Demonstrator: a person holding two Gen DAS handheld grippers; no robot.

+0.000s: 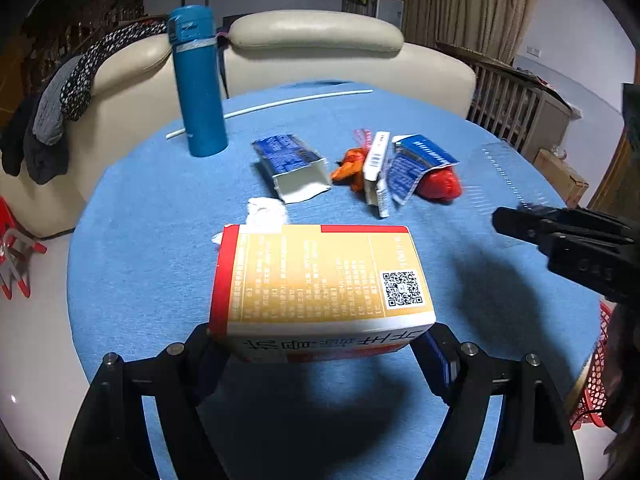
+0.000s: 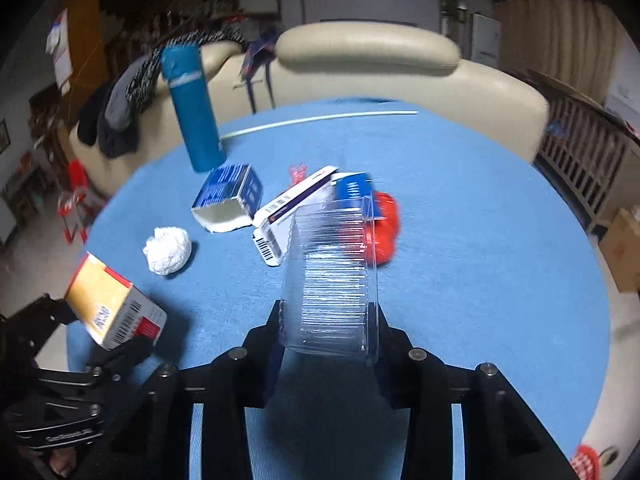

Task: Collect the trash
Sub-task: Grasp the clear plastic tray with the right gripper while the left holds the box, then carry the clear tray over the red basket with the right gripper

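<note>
My left gripper (image 1: 320, 344) is shut on a yellow and red carton (image 1: 320, 284) and holds it above the blue table (image 1: 140, 280); the carton also shows in the right wrist view (image 2: 112, 304). My right gripper (image 2: 330, 340) is shut on a clear ribbed plastic tray (image 2: 332, 280), which shows faintly in the left wrist view (image 1: 500, 176). On the table lie a crumpled white tissue (image 2: 168, 250), an open blue box (image 2: 228, 200), a white and purple box (image 2: 288, 212), a blue packet (image 1: 416, 164), a red bag (image 1: 440, 186) and an orange wrapper (image 1: 350, 166).
A tall blue flask (image 1: 198, 80) stands at the table's far left. A white tube (image 1: 272, 106) lies along the far edge. A cream sofa (image 1: 320, 52) with clothes draped on it is behind the table. A red mesh basket (image 1: 596, 384) sits off the right edge.
</note>
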